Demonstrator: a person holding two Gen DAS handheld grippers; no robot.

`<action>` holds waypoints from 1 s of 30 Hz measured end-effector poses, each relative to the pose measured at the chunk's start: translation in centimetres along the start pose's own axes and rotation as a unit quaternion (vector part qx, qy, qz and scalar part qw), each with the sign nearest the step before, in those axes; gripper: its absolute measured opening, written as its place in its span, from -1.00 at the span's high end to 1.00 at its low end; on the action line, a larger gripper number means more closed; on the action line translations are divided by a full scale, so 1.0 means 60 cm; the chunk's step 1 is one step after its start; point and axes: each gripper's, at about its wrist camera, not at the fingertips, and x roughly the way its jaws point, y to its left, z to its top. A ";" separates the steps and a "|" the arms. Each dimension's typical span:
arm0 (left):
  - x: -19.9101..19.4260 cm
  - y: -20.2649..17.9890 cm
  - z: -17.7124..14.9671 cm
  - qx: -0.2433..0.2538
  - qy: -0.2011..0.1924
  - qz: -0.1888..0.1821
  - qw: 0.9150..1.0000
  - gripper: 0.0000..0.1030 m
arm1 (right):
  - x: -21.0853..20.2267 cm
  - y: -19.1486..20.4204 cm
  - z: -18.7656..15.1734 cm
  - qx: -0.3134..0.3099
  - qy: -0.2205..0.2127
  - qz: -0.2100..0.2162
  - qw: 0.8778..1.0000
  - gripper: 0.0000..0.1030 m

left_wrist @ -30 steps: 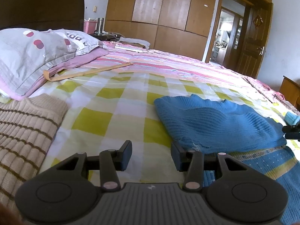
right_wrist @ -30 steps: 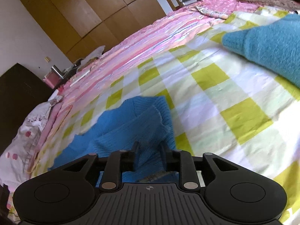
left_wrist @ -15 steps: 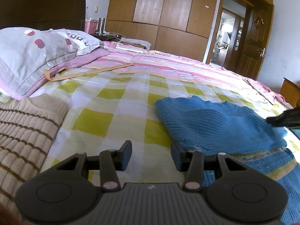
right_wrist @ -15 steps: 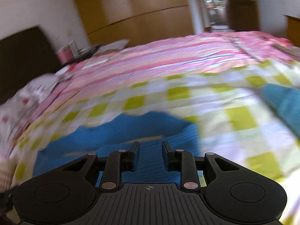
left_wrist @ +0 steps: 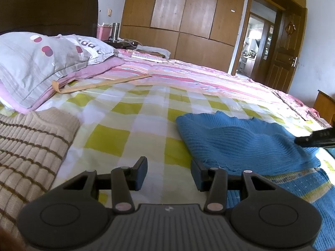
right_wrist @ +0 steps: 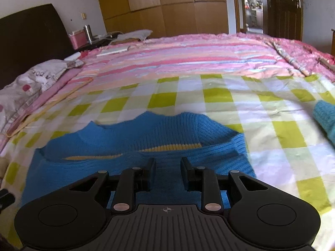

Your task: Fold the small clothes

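The blue knit sweater lies flat on the yellow and white checked bed. Its top part is folded down over the rest, and a yellow stripe shows along the fold. From the left view, the blue sweater shows soft bumps on top.

1. A wide bed is covered by a yellow-green checked sheet, with a pink striped quilt laid beyond it.
2. A dark headboard is set against a pale wall.
3. Wooden wardrobe doors are seen behind the bed.
4. An open brown door is lit by daylight.
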 end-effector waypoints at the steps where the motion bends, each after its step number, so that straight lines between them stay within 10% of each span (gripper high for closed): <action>1: -0.001 -0.002 0.000 0.003 -0.002 0.000 1.000 0.02 | -0.005 -0.001 -0.004 -0.004 0.002 0.000 1.000 0.48; 12: -0.027 -0.040 -0.018 0.011 0.045 0.003 0.999 0.02 | -0.072 -0.041 -0.035 0.029 0.026 0.017 0.999 0.42; 30: -0.164 -0.118 -0.112 0.047 0.159 -0.021 0.986 0.02 | -0.261 -0.177 -0.239 0.113 0.079 0.043 0.990 0.30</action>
